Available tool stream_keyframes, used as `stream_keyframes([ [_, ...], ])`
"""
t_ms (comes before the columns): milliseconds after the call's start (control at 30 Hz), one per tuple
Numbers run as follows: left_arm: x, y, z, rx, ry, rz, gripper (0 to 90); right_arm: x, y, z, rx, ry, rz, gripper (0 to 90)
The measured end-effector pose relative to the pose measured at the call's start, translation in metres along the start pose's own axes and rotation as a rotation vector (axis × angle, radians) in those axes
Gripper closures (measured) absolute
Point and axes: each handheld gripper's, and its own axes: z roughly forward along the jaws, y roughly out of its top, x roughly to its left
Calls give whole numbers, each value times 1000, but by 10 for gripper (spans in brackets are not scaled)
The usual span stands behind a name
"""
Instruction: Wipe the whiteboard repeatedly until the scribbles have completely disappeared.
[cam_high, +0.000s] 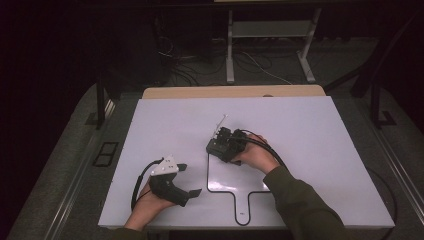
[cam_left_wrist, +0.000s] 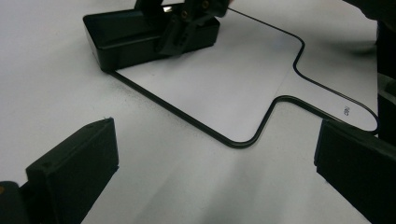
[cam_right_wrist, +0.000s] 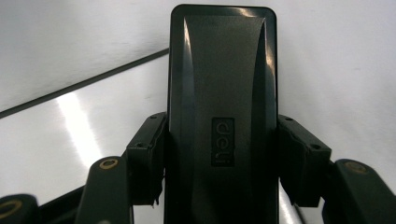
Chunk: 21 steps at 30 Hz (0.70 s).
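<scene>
Right tongs (cam_right_wrist: 219, 158) around black case (cam_right_wrist: 223, 93) (board-corner)

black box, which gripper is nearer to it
Right. The right gripper is clamped on the black box, one jaw on each side. The left gripper sits open, apart from it, nearer the person.

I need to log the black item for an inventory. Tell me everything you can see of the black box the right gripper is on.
The black box is a long, rounded-corner case of glossy dark plastic, with a raised "deli" logo on its top. It lies flat on the white table, at the corner of the black-outlined paddle-shaped board. The right gripper clamps its two long sides, one jaw against each. What kind of box it is cannot be told.
</scene>
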Motion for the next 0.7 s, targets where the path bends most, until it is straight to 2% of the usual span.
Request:
stream_keyframes([
  [167,0,0,0,-1,1,0,0,-13,0,2,0,-22,37,388],
  [433,0,0,-1,-2,2,-4,0,-23,-5,2,-4,-29,67,388],
  [567,1,0,0,-1,2,-3,0,-15,-4,1,1,-37,42,388],
  [700,0,0,0,1,0,0,0,-1,0,0,-2,-9,-4,388],
])
